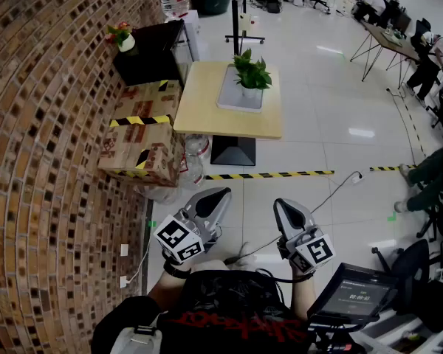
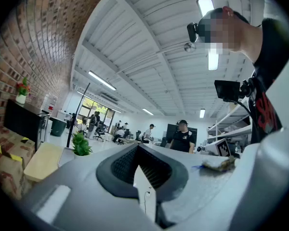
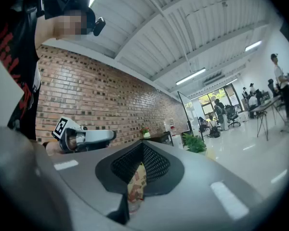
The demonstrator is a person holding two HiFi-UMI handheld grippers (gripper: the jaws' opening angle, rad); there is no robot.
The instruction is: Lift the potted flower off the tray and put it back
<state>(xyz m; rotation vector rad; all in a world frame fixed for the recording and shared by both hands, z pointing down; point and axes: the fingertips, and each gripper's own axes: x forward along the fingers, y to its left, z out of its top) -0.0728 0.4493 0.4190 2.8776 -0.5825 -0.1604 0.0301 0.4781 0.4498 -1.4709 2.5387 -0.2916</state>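
Pale wood forms the square table, which stands beside the brick wall. A grey tray lies on the far half of this table, and the potted flower – green leaves in a white pot – stands upright inside the tray.

On the wall side of the table are 2 cardboard boxes, stacked and bound with yellow-and-black striped tape. Their reddish print is too small to read. Beyond the boxes stands a black cabinet with a small pot of red flowers on top. Clear bottles stand at the foot of the table; their labels cannot be read.

Both grippers are well apart from the table, close to the person's body. The left gripper has its jaws closed together with nothing between them, and the right gripper is also clenched and empty. Each one carries a cube with black-and-white square markers – patterns, not letters.

A small screen, on the person's right and well apart from the table, shows digits that are too small to read. The red print on the person's black shirt is not legible.
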